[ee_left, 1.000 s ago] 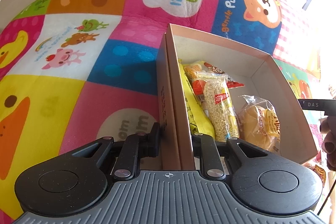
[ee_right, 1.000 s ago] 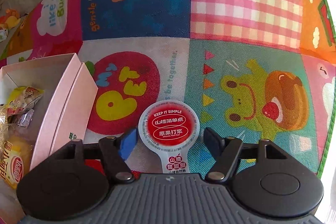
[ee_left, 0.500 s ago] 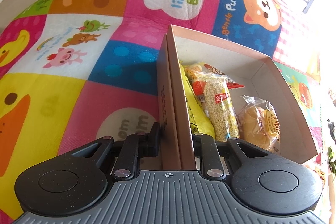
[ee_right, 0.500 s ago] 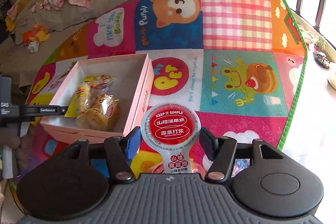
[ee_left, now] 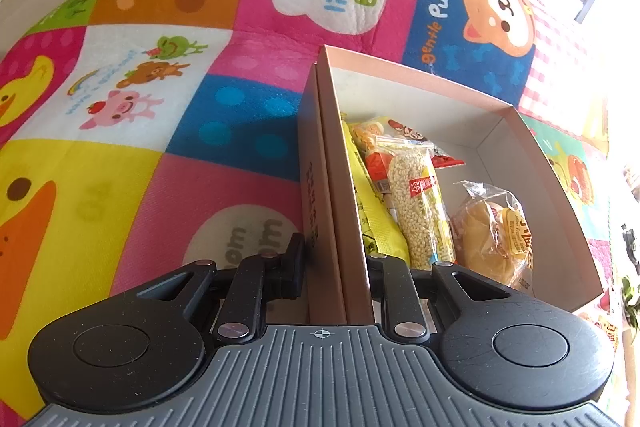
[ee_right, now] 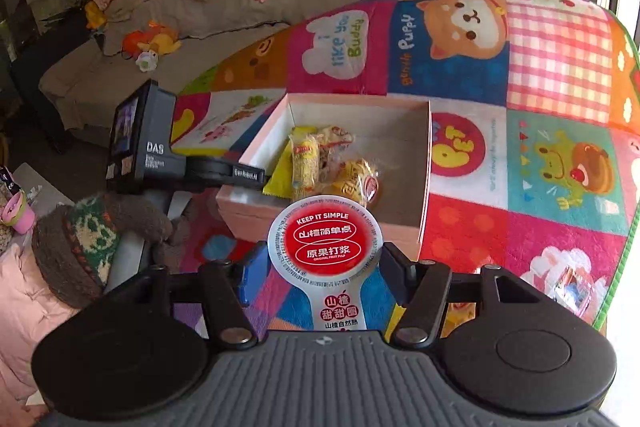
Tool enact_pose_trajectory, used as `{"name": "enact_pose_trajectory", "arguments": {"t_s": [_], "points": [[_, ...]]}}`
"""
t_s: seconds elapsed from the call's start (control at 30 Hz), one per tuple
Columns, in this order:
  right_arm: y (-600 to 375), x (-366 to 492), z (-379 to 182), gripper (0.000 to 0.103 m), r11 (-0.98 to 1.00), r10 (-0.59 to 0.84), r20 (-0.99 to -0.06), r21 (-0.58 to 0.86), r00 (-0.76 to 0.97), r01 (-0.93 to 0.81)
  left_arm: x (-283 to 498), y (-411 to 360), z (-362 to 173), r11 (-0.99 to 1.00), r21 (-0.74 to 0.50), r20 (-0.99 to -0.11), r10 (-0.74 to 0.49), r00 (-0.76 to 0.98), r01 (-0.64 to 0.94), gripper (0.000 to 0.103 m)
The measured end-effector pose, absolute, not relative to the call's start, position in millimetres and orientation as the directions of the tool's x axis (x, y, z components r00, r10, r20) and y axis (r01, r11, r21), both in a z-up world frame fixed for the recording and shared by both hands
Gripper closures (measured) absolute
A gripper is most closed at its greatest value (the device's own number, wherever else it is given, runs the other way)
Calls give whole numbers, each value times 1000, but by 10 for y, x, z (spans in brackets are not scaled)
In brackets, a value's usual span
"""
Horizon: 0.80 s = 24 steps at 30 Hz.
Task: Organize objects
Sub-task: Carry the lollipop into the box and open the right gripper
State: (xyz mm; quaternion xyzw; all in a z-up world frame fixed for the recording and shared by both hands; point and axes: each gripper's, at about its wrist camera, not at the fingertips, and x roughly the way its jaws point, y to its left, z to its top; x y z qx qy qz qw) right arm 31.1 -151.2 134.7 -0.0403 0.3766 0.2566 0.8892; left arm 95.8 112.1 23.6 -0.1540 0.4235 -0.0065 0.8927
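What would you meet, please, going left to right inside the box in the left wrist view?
Pink cardboard box wall held by the left tongs → yellow flat snack packet → clear-wrapped puffed-grain bar → clear-wrapped round bun.

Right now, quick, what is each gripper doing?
Left gripper: shut on the side wall of the pink box.
Right gripper: shut on the round red-label snack cup, held above the mat.

Red-lidded snack cup [ee_right: 325, 241] above pink box [ee_right: 424, 187]
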Motion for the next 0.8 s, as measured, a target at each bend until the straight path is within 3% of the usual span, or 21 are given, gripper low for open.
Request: {"name": "enact_pose_trajectory", "arguments": {"t_s": [0.37,0.47,0.63,0.8], "points": [[-1033,1715,1331,43,904,323,-691,22,647,-427,953,1137,227,949,-293,-747,-152,647,-117,79],[-954,1986,1160,37,916,280,-718,1,637,-401,948,1148,223,947,-299,-745,-158,648,-114,79],[-1260,1895,1132,28,931,289,-707,52,645,-361,936,1148,214,946,-303,-740,-160,654,-111,78],[-1837,1439,1156,21,958,212,-670,0,711,-285,916,1133,210,947,-300,-736,-153,660,-115,79]]}}
